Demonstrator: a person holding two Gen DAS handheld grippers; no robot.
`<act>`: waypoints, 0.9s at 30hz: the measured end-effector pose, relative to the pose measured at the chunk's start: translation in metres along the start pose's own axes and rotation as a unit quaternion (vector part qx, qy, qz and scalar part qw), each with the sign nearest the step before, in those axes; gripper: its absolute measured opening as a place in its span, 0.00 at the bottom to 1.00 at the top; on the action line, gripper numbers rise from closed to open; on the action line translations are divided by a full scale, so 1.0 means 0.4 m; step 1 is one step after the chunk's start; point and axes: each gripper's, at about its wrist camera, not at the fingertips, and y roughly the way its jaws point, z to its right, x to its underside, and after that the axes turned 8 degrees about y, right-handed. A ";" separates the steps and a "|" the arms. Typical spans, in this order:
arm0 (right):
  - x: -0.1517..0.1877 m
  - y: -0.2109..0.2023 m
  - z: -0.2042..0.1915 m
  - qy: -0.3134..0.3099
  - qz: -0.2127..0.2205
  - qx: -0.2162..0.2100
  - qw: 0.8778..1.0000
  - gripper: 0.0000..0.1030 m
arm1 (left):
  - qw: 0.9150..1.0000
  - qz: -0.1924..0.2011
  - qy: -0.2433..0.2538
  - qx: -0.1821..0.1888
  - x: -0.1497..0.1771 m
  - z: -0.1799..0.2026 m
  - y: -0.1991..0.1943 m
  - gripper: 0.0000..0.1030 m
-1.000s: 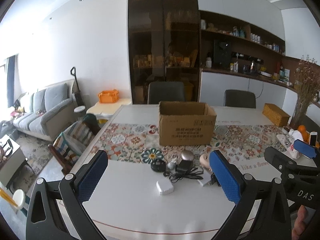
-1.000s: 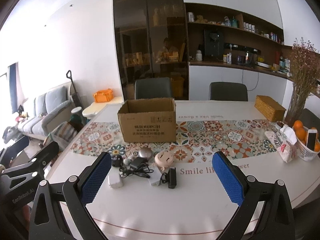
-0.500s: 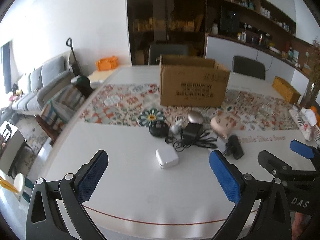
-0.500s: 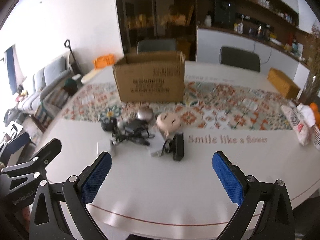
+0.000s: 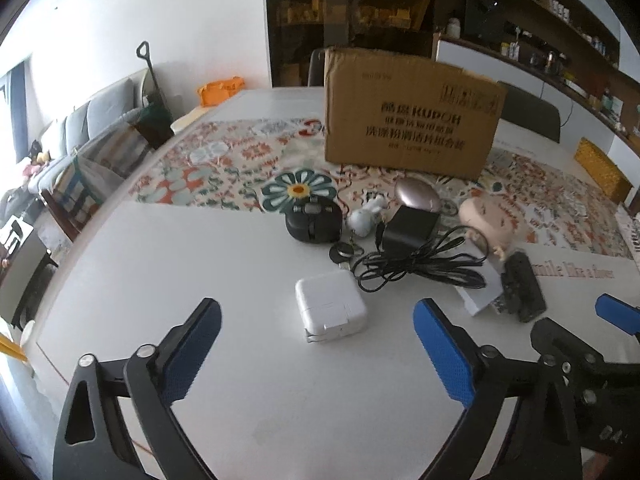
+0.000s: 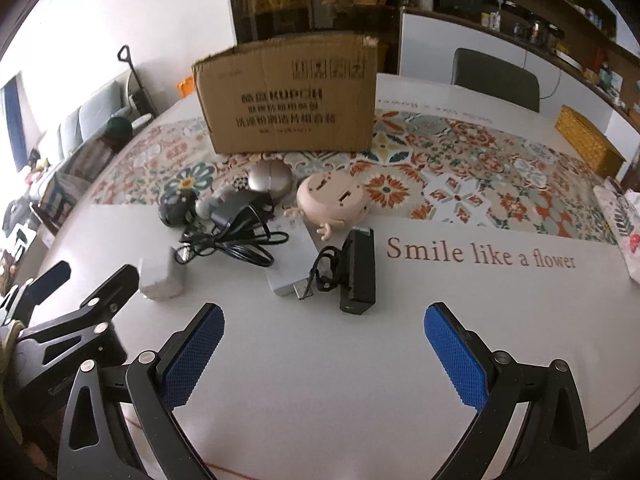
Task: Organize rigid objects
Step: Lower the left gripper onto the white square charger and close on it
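Both claws are wide open and holding nothing, hovering low over the white surface (image 6: 360, 380). The left claw (image 5: 316, 344) has one white square charger (image 5: 330, 312) lying just ahead, right between its blue pads. Past that, a tangled black cable (image 5: 420, 268) sits in front of its black power brick (image 5: 408, 226), with a black mouse (image 5: 314, 222) to the left of it and a small white figurine (image 5: 364, 220) between the two. One rose-gold oval case (image 5: 416, 196) sits further back.

The right claw (image 6: 324, 344) has a black rectangular gadget (image 6: 359, 268) straight ahead, a thin cord looped at its left side, touching a flat white box (image 6: 290, 264). Behind that, one pink round toy (image 6: 332, 200) with little arms.

One cardboard box (image 6: 288, 96) stands upright at the back on the patterned runner (image 6: 460, 168), open top, "KUPOH" readable among the Chinese print. The surface has "Smile like a flower" (image 6: 480, 254) printed ahead-right of the right claw. A woven yellow box (image 6: 586, 140) is far right.
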 end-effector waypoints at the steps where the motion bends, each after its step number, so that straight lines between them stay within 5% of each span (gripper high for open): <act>1: 0.001 0.011 0.001 -0.002 -0.004 -0.002 1.000 0.98 | 1.000 -0.002 -0.002 -0.003 0.000 0.004 0.013 0.91; 13: -0.004 0.088 0.036 0.011 -0.032 -0.007 0.999 0.98 | 0.999 -0.021 -0.036 -0.018 0.008 0.026 0.117 0.67; 27: -0.015 0.119 0.042 0.015 -0.041 -0.020 0.999 0.97 | 0.998 -0.030 -0.048 -0.021 0.015 0.010 0.149 0.56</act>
